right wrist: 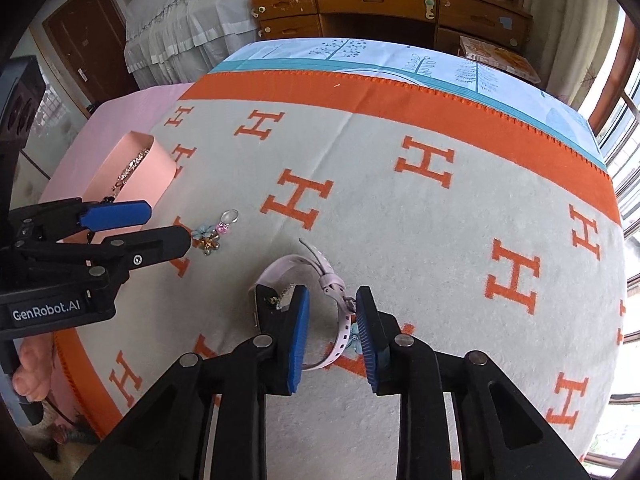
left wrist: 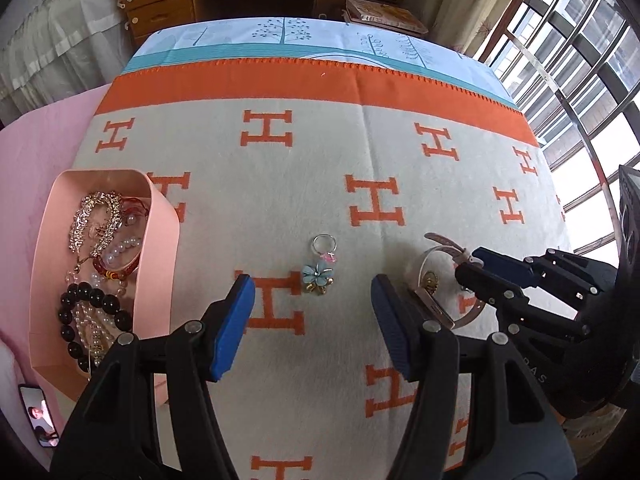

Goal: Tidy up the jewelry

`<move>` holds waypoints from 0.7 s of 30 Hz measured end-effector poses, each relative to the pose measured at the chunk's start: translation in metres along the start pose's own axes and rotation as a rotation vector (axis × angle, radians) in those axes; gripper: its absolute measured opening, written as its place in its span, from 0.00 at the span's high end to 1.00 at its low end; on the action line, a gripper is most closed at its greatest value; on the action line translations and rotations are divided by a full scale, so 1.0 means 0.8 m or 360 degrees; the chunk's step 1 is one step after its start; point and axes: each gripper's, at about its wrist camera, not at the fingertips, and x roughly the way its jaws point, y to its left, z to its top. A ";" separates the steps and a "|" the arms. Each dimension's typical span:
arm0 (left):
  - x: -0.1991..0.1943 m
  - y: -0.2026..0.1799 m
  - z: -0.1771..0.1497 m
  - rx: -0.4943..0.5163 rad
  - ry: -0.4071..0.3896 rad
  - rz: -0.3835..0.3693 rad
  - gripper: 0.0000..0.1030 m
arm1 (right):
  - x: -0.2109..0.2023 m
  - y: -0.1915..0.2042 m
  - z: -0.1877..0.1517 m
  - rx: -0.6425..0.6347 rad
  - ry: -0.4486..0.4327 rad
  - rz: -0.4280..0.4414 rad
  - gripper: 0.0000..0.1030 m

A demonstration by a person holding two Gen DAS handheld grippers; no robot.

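Right tool [right wrist: 332, 312] astride watch [right wrist: 320, 276] — H-patterned blanket [right wrist: 360, 208], wooden desk [right wrist: 384, 4] beyond

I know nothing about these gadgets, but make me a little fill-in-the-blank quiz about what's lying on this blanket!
1. The black bead bracelet lies inside the ____ box.
2. The watch has its strap between the open fingers of the ____ gripper.
3. The blue flower trinket lies on the blanket ahead of the left gripper, whose jaws are ____.
4. The blanket's orange pattern repeats the letter ____.

Missing words: pink; right; open; H
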 end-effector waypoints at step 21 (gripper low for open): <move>-0.022 -0.037 -0.018 0.0158 -0.0086 -0.0077 0.44 | -0.102 -0.049 -0.020 0.0374 -0.0343 0.0313 0.93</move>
